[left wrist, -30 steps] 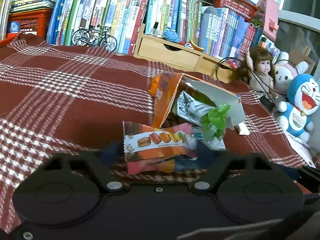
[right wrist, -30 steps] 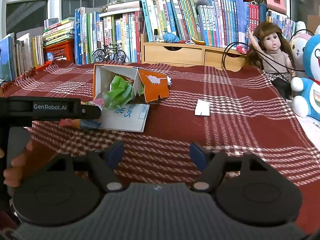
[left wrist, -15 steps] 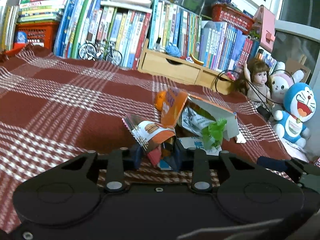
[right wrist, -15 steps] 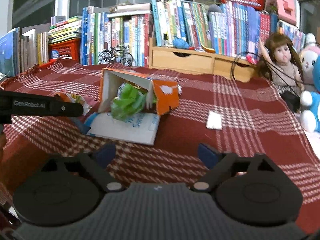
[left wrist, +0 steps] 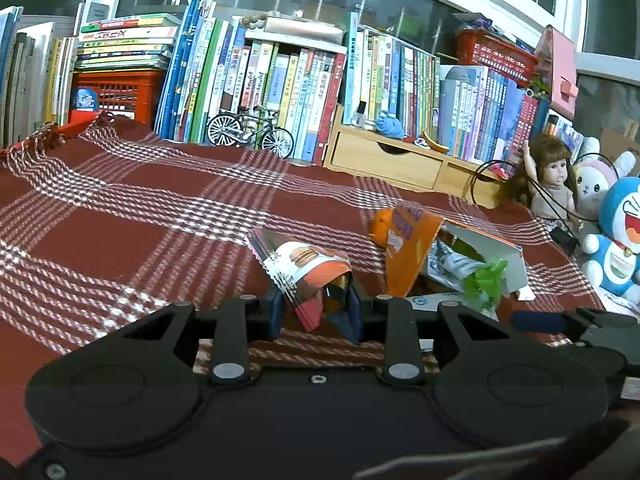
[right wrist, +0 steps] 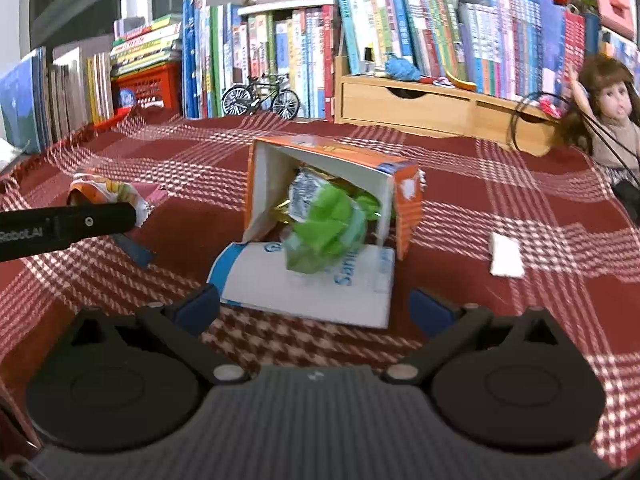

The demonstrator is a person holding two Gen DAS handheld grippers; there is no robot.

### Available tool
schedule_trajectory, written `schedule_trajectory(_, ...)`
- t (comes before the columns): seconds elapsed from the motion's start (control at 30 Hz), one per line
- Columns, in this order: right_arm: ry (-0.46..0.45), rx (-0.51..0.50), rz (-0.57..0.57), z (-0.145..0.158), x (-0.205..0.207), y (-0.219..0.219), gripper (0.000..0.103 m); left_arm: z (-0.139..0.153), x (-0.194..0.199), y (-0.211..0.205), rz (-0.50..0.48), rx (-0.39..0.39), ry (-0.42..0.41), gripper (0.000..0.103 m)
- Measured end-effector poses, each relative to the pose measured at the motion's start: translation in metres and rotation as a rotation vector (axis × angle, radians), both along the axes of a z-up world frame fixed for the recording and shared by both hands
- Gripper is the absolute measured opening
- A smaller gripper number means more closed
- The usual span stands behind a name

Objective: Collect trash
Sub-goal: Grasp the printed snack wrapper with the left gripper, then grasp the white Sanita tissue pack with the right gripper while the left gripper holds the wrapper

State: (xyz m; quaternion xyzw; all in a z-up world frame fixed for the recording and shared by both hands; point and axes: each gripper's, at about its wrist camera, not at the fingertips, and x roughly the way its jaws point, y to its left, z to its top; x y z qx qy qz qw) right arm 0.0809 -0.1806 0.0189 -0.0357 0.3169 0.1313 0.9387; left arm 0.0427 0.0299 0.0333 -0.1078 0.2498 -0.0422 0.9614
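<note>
Pinching the macaron wrapper in my left gripper while my right gripper waits spread wide over the trash pile.

My left fingers are clamped together on the crumpled snack wrapper, holding it by its lower folds clear of the red plaid tablecloth, so it can go into the orange carton that lies on its side just to the right with its mouth facing me. That carton already holds a green plastic bag and a silvery packet, and it rests on a flat white-and-blue packet. My right fingers stand apart, empty, near that flat packet's near edge, probably lined up to take it next. A small white scrap lies alone further right, still to collect.
</note>
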Motion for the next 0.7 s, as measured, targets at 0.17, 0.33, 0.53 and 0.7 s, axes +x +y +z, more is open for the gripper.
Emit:
schedule_trajectory(0.17, -0.010, -0.032, -0.021, -0.002, 0.014, 0.010, 0.103, -0.005, 0.000, 0.005, 0.004, -0.011, 0.006, 0.030)
schedule_trajectory(0.33, 0.042, 0.038, -0.014, -0.006, 0.029, 0.001, 0.101, -0.007, -0.001, 0.008, 0.000, -0.019, 0.006, 0.030)
schedule_trajectory(0.53, 0.034, 0.062, 0.005, -0.006, 0.007, -0.002, 0.053, -0.009, -0.005, 0.007, -0.008, -0.022, 0.002, 0.030)
schedule_trajectory(0.7, 0.044, 0.088, 0.000, 0.003, -0.015, -0.014, 0.037, -0.009, -0.008, 0.002, -0.017, -0.016, 0.004, 0.030)
